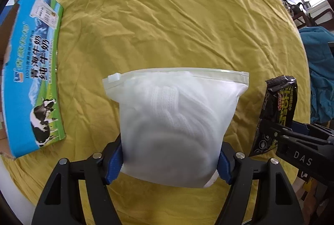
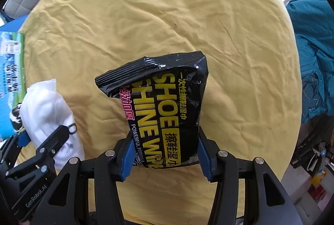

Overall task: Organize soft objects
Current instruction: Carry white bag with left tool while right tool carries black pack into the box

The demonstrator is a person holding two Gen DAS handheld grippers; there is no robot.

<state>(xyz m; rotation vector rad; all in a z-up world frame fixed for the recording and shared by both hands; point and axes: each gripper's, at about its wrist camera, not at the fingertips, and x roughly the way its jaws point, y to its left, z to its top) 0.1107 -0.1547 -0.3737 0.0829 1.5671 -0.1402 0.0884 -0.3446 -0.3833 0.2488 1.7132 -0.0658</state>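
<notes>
Frosted zip pouch (image 1: 173,124): zipper away, left fingers (image 1: 113,164) clamp it | black wipes pack (image 2: 165,112): lengthwise, right fingers (image 2: 203,155) clamp it

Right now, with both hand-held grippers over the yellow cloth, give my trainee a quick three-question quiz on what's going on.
1. True or false: the left hand-held gripper grips the white zip bag.
2. What does the right hand-held gripper hold? A) black wipes pack B) milk carton box C) teal cloth
3. Fill in: the milk carton box lies at the yellow cloth's ____ edge in the left wrist view.

Key: 1 true; 2 A; 3 left.
</notes>
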